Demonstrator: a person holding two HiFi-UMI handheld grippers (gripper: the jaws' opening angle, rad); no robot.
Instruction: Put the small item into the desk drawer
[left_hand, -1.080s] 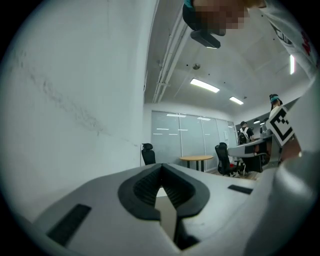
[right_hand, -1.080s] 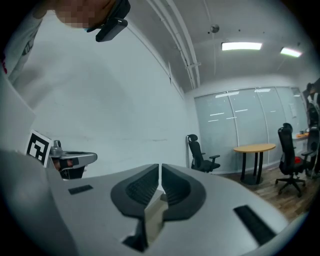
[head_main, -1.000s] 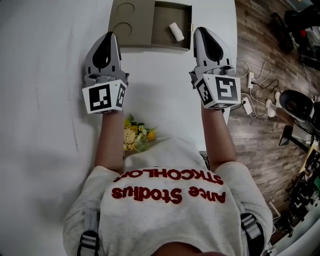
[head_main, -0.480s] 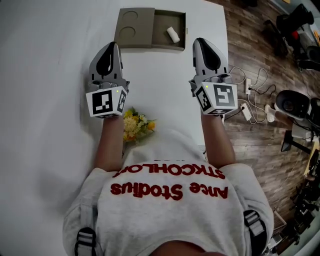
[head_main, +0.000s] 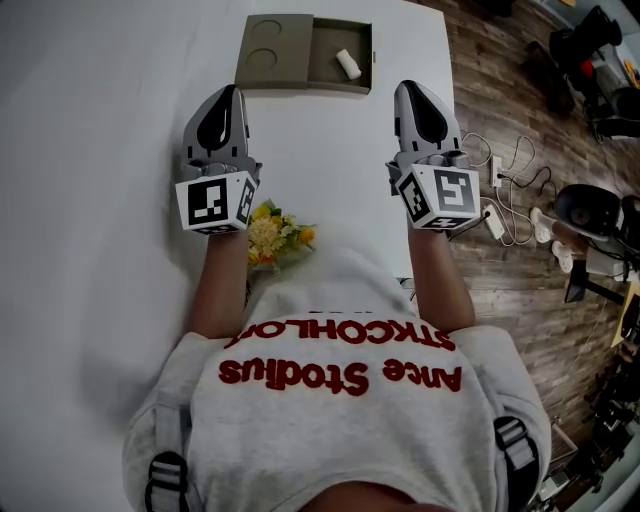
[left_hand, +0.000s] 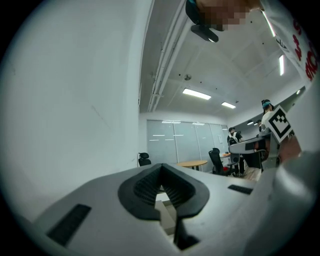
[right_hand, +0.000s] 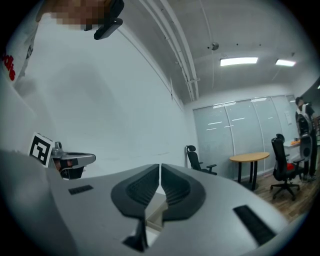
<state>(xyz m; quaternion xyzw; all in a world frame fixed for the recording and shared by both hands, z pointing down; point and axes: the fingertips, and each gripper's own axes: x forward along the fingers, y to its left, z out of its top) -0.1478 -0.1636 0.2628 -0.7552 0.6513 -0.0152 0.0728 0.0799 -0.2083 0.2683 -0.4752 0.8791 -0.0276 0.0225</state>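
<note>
Left gripper (head_main: 231, 92), right gripper (head_main: 411, 88) retreated from one drawer (head_main: 323, 47), one item (head_main: 348, 63).

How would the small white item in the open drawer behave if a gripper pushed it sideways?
The small white item looks like a short cylinder lying on its side, so it would probably roll. It looks small beside the drawer, so it is likely light. The drawer walls should stop it.

Inside drawer (head_main: 328, 48), small item (head_main: 347, 64)
</note>
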